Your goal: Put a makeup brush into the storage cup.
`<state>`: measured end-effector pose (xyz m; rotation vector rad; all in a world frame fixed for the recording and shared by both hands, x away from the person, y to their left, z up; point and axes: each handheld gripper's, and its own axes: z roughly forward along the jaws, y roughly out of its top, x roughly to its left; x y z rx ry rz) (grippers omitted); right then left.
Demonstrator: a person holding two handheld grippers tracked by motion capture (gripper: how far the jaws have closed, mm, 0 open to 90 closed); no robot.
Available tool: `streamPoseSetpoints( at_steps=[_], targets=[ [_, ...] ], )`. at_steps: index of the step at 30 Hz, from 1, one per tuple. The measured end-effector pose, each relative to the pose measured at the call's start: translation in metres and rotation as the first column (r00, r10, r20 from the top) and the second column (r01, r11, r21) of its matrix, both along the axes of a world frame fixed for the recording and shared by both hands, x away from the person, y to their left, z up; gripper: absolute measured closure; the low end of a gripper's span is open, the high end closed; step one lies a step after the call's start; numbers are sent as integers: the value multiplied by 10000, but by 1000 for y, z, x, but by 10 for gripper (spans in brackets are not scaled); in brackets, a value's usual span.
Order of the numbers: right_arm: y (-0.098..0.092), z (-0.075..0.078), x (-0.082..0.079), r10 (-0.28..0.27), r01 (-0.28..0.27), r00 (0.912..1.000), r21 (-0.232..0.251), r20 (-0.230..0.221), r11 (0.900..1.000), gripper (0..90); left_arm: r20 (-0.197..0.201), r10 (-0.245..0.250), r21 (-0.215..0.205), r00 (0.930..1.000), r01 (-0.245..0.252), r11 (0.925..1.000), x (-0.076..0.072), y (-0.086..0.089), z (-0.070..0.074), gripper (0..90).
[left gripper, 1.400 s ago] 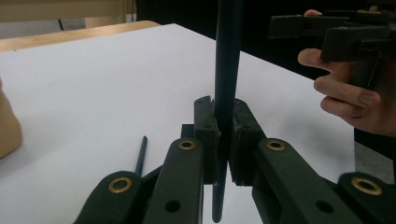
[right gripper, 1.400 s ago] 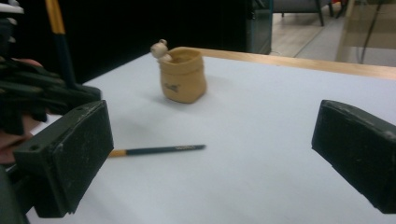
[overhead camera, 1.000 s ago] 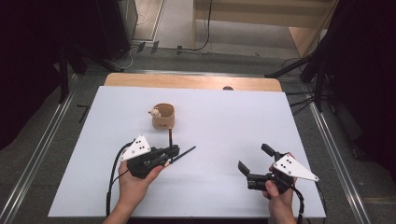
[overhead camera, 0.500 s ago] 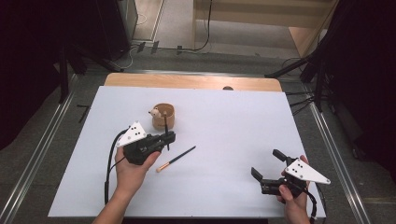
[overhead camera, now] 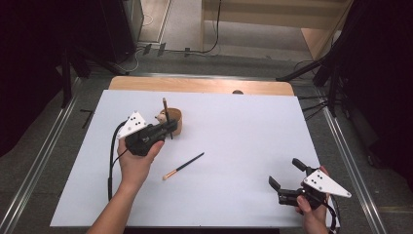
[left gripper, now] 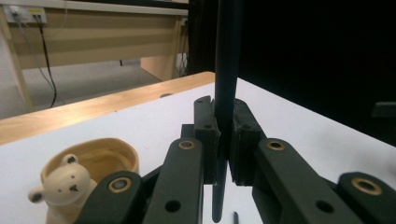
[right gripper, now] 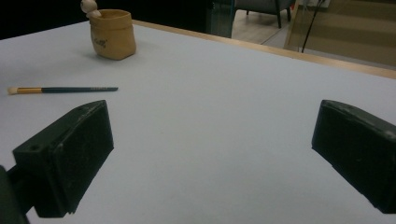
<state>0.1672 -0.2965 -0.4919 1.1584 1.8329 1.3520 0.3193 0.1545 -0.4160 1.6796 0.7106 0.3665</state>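
The left gripper [overhead camera: 168,127] pinches a dark brush [left gripper: 227,70] upright just beside the bear-faced holder [overhead camera: 174,119] — its lower end looks short of the opening. Tilt or an early release could tip it onto the white table [overhead camera: 243,131], where a second brush [overhead camera: 183,166] lies. The right gripper [overhead camera: 287,174] hovers well apart, jaws spread and empty

Left gripper [overhead camera: 168,127], centre left of high view: black body, grey three-cornered plate with dark dots, black cable looping along the forearm. In the left gripper view its linkage arms show brass-coloured pivot pins and round holes. Right gripper [overhead camera: 287,175], lower right: same black build, same dotted plate; blocky matte pads [right gripper: 70,154]. Forearms bare, no sleeves.
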Motion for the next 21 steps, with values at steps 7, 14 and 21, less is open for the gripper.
streamPoseSetpoints(
  at_steps=[7,14,21],
  targets=[
    [-5,-4,1,-58,58,9999,17,-101,10000,0,143,574,-80,9982,-573,9983,16,-4,-2,840],
    [-6,-5,2,41,-41,9999,1,-97,10000,0,180,934,-43,9955,-933,9956,30,-10,-9,840],
    [-3,-4,1,134,-135,9998,-47,-133,9999,0,272,1469,36,9888,-1471,9891,45,-15,-16,840]
  ],
)
